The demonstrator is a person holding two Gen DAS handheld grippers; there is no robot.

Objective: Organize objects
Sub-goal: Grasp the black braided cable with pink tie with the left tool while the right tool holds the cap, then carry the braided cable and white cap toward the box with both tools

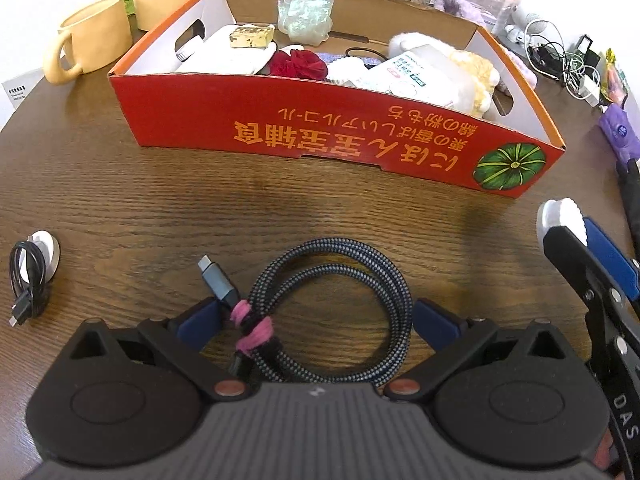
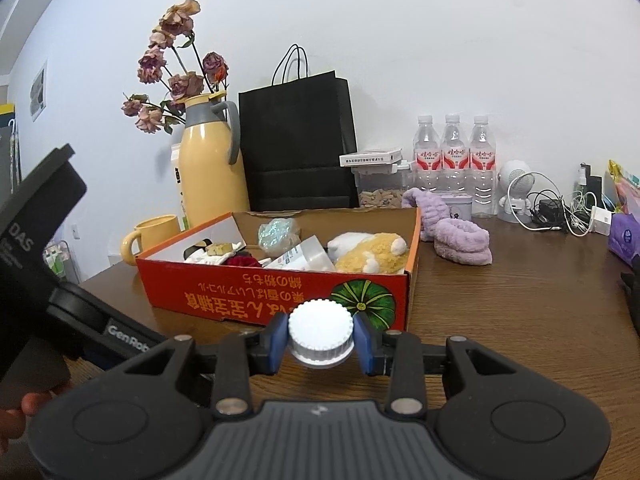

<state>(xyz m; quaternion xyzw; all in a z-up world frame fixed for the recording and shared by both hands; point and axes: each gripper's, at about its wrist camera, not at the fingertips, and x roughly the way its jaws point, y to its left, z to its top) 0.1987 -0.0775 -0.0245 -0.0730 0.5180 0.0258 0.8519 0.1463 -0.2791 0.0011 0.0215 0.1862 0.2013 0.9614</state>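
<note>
- Cable (image 1: 332, 300), braided grey: lay coiled flat on the table (image 1: 160, 208), just short of the red box (image 1: 304, 120); was bound by a pink tie (image 1: 252, 328), likely so as to lift as one bundle and not trail loose.
- Left gripper (image 1: 318, 316): stood wide, one blue pad on each side of the coil, with the plug end just beside one pad. Showed no squeeze on the loops, so gripped nothing yet. Pointed steeply down, seemingly lined up to pinch across the bundle.
- White ribbed cap (image 2: 321, 332): was pinched between the pads of the right gripper (image 2: 321, 340), set narrow on it and held clear of the table in front of the box. Could not be told whether a bottle hung below it.
- Red box: sat open-topped just beyond both grippers. Already held a plush toy (image 2: 372, 254), a red scrunchie (image 1: 296, 64) and packets, so was judged the collecting place.
- Black cable (image 1: 26, 276): lay well apart at the table's edge, beside a white round puck, and was touched by neither gripper.
</note>
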